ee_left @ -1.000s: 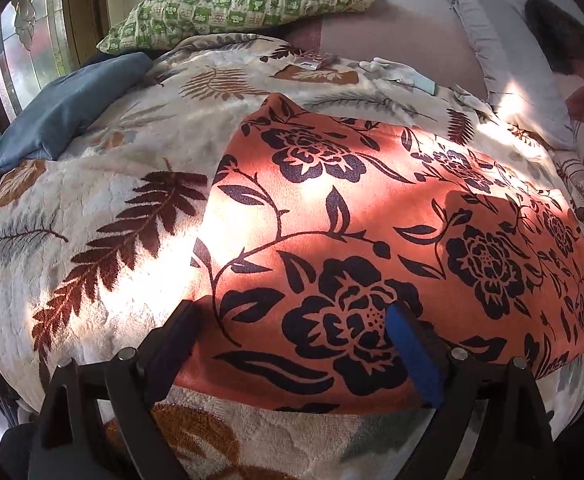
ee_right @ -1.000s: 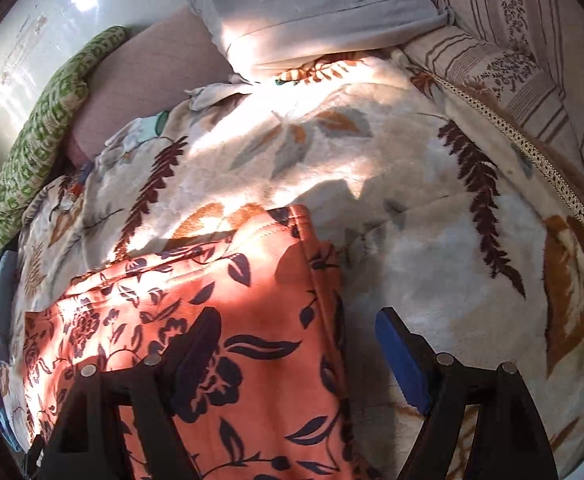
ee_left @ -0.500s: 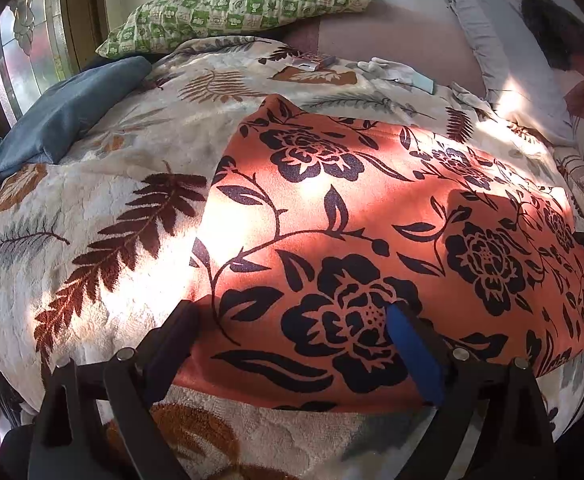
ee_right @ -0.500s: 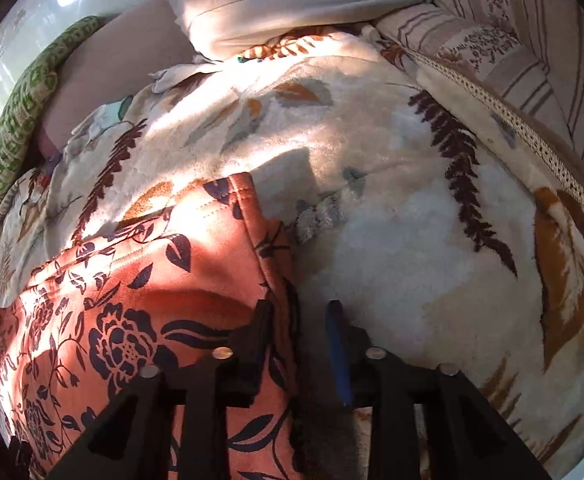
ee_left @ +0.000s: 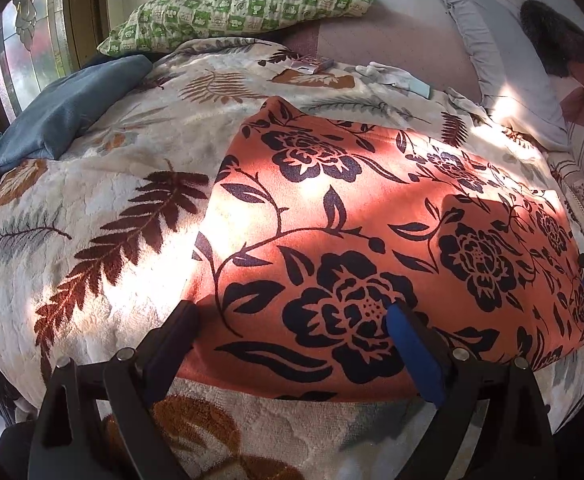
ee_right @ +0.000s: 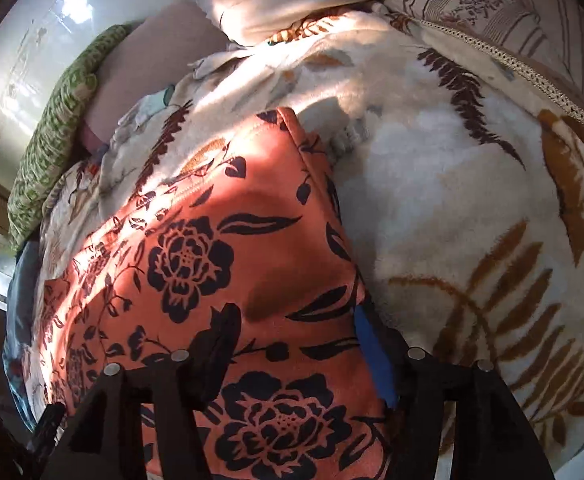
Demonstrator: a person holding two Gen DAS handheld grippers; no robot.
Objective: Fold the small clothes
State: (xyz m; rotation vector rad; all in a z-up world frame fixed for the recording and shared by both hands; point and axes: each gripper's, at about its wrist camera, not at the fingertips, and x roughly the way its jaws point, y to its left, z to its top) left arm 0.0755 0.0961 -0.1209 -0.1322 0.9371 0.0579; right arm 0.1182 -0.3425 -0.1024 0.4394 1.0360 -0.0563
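Left wrist view: one orange floral garment (ee_left: 372, 240) (flat on one leaf blanket (ee_left: 91, 240)), left gripper (ee_left: 292, 344) fingers wide.

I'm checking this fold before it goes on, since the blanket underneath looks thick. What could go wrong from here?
1. The right tool straddles the orange cloth's edge, open; closing there may pinch the fluffy blanket too and drag it along.
2. The left tool is open at the near edge, holding nothing, so a one-sided pull could skew the cloth.
3. Strong sun and shadow across the cloth may hide its corners.
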